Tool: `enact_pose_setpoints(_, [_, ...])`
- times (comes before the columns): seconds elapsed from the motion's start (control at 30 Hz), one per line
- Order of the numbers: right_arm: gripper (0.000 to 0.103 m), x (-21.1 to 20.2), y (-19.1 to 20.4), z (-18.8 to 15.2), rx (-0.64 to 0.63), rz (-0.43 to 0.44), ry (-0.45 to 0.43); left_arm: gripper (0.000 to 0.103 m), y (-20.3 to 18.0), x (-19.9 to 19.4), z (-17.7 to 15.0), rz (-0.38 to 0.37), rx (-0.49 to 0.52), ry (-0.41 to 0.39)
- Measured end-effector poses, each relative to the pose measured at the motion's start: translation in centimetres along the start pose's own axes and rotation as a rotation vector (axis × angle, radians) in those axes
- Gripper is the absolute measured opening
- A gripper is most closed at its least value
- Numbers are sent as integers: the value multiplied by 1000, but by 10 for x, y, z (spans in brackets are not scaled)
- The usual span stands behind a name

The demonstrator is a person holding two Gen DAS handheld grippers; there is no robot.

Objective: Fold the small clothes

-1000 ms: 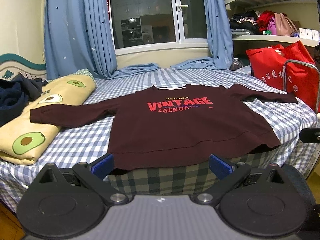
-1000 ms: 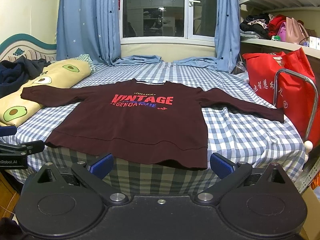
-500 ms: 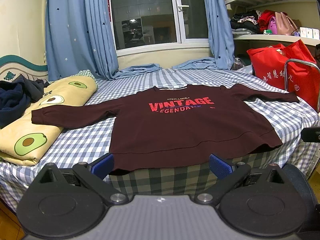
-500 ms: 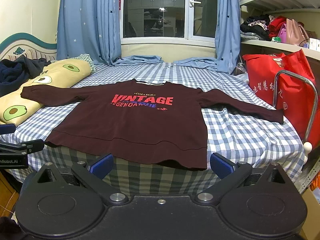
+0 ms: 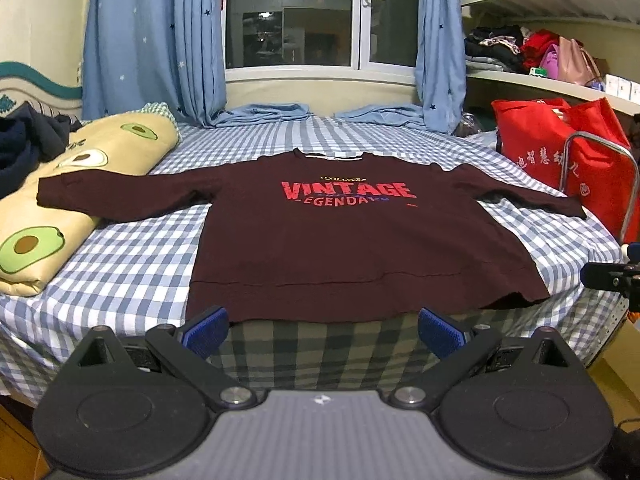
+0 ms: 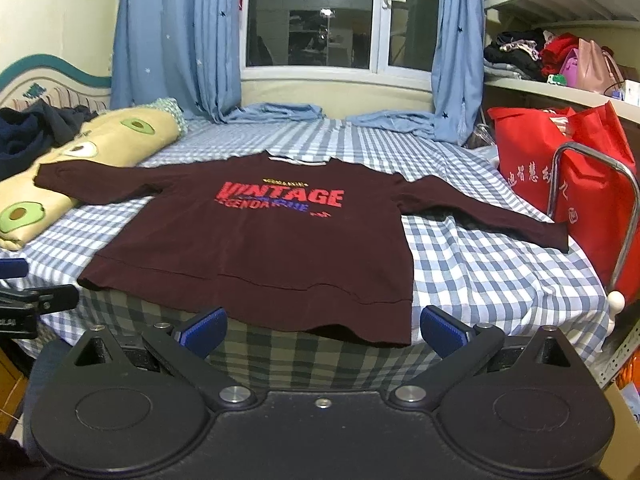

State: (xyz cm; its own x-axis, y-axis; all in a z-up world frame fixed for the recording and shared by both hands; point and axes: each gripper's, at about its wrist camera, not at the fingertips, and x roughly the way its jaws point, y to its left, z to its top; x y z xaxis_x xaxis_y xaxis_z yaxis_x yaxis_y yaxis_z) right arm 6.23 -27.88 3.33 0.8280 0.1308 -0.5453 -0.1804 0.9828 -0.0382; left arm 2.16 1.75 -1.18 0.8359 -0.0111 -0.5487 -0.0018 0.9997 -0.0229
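A dark maroon long-sleeved sweatshirt (image 5: pixel 352 248) with red "VINTAGE" print lies flat, face up, on the blue checked bed (image 5: pixel 132 264), sleeves spread and hem hanging slightly over the near edge. It also shows in the right wrist view (image 6: pixel 264 248). My left gripper (image 5: pixel 322 332) is open and empty, just in front of the hem. My right gripper (image 6: pixel 322 330) is open and empty, in front of the hem's right part. The left sleeve end rests on the pillow.
An avocado-print pillow (image 5: pixel 80 168) and dark clothes (image 5: pixel 24 140) lie at the bed's left. Red bags (image 5: pixel 560 152) and a metal rail (image 5: pixel 628 184) stand at the right. Blue curtains (image 5: pixel 152 40) and a window are behind. The other gripper shows at the right edge (image 5: pixel 612 276).
Both grippers have tilted or risen slightly, so the sweatshirt sits a little lower in both views. The sweatshirt has not moved and both grippers stay open.
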Motion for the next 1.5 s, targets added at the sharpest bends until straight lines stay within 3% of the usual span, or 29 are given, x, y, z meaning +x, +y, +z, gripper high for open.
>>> enact_pose_setpoints(0.2, [103, 32, -8, 16, -23, -33, -14, 103, 8, 21, 14, -3, -21, -6])
enact_pose_setpoints(0.4, [103, 66, -15, 27, -28, -6, -50, 103, 5, 45, 35, 22, 10, 7])
enact_pose_setpoints(0.7, [102, 105, -42, 61, -75, -85, -113, 103, -29, 100, 73, -14, 86, 64])
enact_pose_setpoints(0.83, [102, 124, -64, 75, -117, -164, -107, 103, -43, 118, 91, -52, 85, 61])
enact_pose_setpoints(1.0, [102, 161, -128, 91, -43, -261, -22, 103, -51, 149, 105, -51, 87, 99])
enact_pose_setpoints(1.17, [102, 196, -209, 92, 76, -356, -47, 103, -53, 179, 114, -28, 88, 151])
enact_pose_setpoints(1.37, [101, 230, -317, 71, 341, -350, -127, 103, -51, 199, 122, 12, 93, 188])
enact_pose_setpoints(1.5, [87, 262, -366, 56, 466, -323, -142, 103, -49, 201, 123, 43, 115, 211])
